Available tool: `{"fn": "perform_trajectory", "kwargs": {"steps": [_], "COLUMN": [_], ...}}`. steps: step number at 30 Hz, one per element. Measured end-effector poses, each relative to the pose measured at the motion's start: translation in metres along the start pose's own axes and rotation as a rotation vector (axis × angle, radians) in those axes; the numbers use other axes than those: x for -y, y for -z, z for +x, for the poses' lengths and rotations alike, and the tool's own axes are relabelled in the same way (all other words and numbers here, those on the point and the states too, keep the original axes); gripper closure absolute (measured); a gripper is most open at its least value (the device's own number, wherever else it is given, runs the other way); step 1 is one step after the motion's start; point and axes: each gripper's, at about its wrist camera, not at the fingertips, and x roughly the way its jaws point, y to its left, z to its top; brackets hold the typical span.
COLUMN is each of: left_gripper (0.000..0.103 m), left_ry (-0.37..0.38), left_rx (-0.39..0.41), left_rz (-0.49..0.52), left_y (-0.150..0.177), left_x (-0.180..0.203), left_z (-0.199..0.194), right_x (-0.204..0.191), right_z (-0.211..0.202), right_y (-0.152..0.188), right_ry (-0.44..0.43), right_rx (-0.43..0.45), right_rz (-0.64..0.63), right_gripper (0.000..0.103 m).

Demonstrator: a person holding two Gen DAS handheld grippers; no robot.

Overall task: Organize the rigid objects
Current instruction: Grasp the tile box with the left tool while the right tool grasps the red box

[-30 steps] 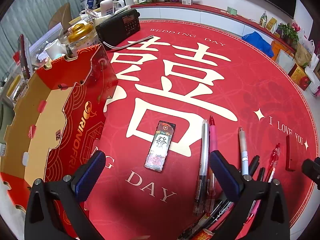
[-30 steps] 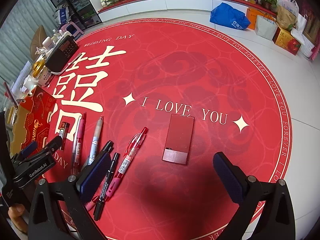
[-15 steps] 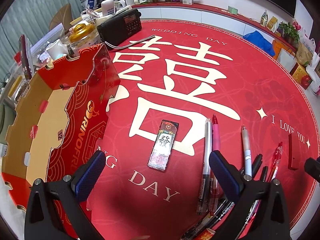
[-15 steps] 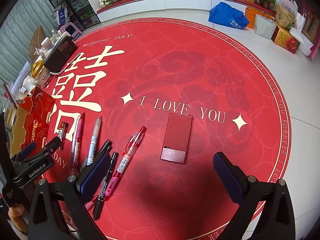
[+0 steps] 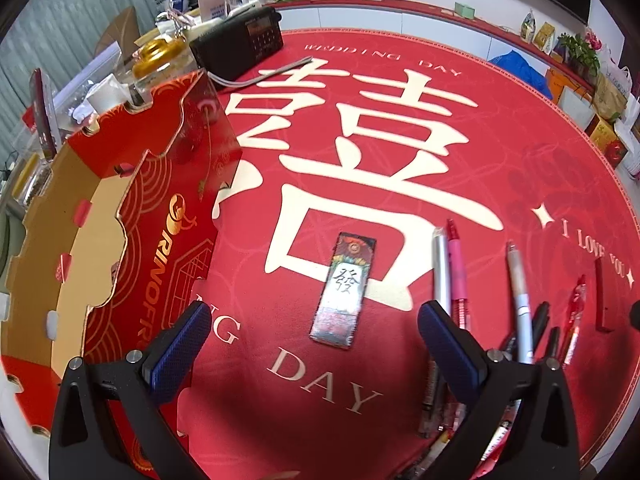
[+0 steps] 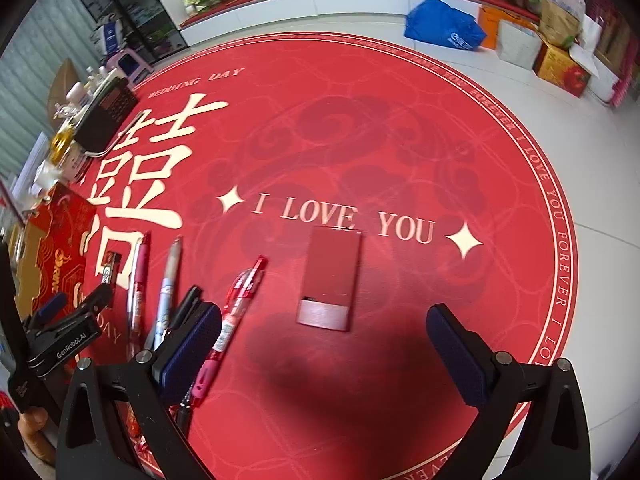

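Both grippers are wide apart and hold nothing. The left gripper (image 5: 314, 330) hangs over a small picture card (image 5: 344, 290) lying flat on the red mat (image 5: 360, 420). The right gripper (image 6: 324, 330) hangs over a flat red box (image 6: 330, 278). Pens (image 6: 168, 280) lie to its left.

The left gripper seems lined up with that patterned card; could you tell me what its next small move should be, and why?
Probably ease the left gripper forward and down over the patterned card. It is open and empty, and the card lies flat just ahead, apart from the pens.
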Motion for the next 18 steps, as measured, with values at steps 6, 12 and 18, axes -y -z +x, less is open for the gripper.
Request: {"fn": "perform_trajectory", "kwargs": {"steps": [6,12,18], "left_gripper": [0.000,0.000,0.000], "left_ry": [-0.021,-0.008,0.018], "left_rx": [-0.009,-0.035,-0.041], "left_rz": [0.034,0.045,0.027], "left_y": [0.000,-0.003,-0.005], "left_x": [0.004,0.005,0.004], "left_z": [0.010,0.021,0.023], "right_x": [0.002,-0.002,-0.002], "right_z": [0.003,0.009,0.016], "right_y": [-0.001,-0.003,-0.005], "right_ry": [-0.003,0.005,0.011], "right_rx": [-0.007,-0.013,-0.026], "right_rz": [0.002,-0.013,-0.006], "right_gripper": [0.000,0.000,0.000]}}
